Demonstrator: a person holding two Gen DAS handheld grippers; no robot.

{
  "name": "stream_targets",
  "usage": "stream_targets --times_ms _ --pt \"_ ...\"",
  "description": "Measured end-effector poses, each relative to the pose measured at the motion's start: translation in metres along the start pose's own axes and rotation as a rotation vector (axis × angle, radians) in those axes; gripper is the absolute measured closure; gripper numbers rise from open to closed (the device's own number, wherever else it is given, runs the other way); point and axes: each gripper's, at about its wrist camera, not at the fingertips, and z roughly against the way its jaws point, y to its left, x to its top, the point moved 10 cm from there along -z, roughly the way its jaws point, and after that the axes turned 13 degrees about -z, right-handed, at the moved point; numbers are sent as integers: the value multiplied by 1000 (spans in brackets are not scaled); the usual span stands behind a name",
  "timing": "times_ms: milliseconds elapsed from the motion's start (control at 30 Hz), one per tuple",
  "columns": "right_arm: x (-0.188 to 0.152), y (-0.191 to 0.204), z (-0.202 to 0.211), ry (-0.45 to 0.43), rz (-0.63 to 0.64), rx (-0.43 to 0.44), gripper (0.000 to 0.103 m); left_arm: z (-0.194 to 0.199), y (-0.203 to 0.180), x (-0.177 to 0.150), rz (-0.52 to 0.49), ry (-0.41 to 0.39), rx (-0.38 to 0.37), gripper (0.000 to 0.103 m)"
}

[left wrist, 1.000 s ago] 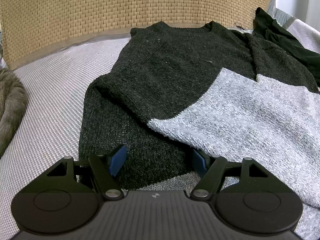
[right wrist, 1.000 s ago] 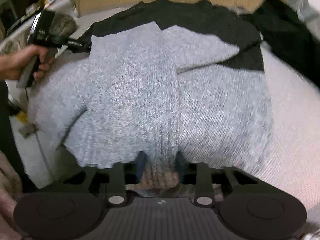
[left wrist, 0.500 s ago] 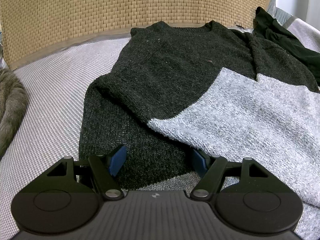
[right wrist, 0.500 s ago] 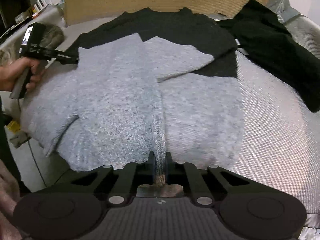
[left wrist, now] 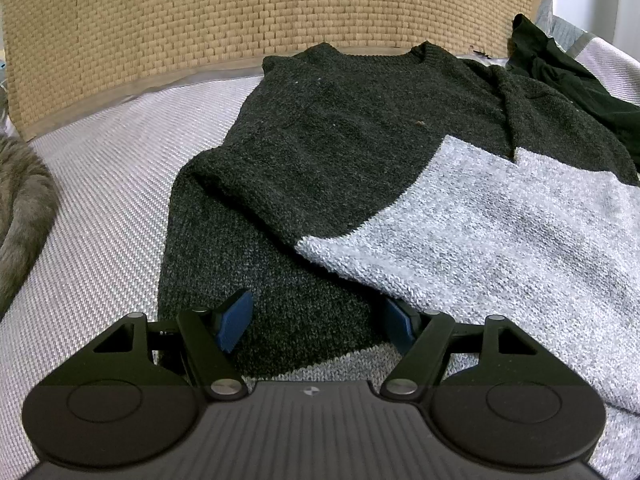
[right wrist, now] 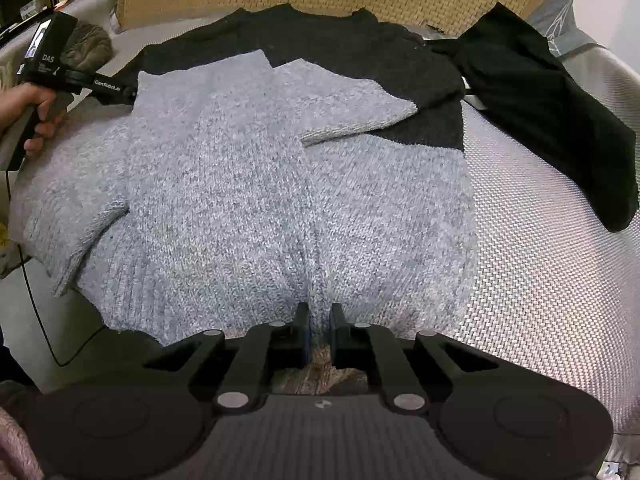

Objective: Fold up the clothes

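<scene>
The woven grey surface (right wrist: 540, 280) fills the lower right of the right wrist view, backed by a wicker panel (left wrist: 240, 20) along the top edge. I cannot tell whether it is a bed or a sofa.

The two-tone sweater (right wrist: 248, 184) lies flat across the centre, dark upper body toward the top, pale grey lower body toward me. Both sleeves are already folded in over the chest; I judge the lengthwise stage done. The crosswise fold, hem up to collar, is not yet made.

A black garment (right wrist: 552, 120) lies unfolded at the upper right, touching the sweater's shoulder. It remains to be dealt with.

My left tongs (left wrist: 316, 320), at the bottom centre of the left wrist view, stand wide apart over the dark sleeve edge, pinching nothing.

My right tongs (right wrist: 319, 326), bottom centre, are clamped on a raised ridge of the pale hem.
</scene>
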Motion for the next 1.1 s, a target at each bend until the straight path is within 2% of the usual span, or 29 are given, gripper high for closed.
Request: stream_targets --times_ms 367,533,633,700,800,967,1100 --pt "-1 3 9 -38 1 0 80 15 2 2 -6 44 -1 31" --pt "2 2 15 -76 -1 5 74 47 12 17 15 -80 81 31" --pt "6 2 18 -101 3 0 71 59 2 31 12 -121 22 31" --pt "8 0 20 -110 2 -7 66 64 -18 39 -57 -129 -12 31" --pt "11 -5 20 -120 -7 -23 66 71 -56 47 -180 -152 -75 31" --pt "16 -27 25 -148 -77 -49 61 80 -113 56 -261 -190 -227 31" --pt "16 -51 25 -153 -177 -49 57 75 -152 57 -341 -178 -257 31"
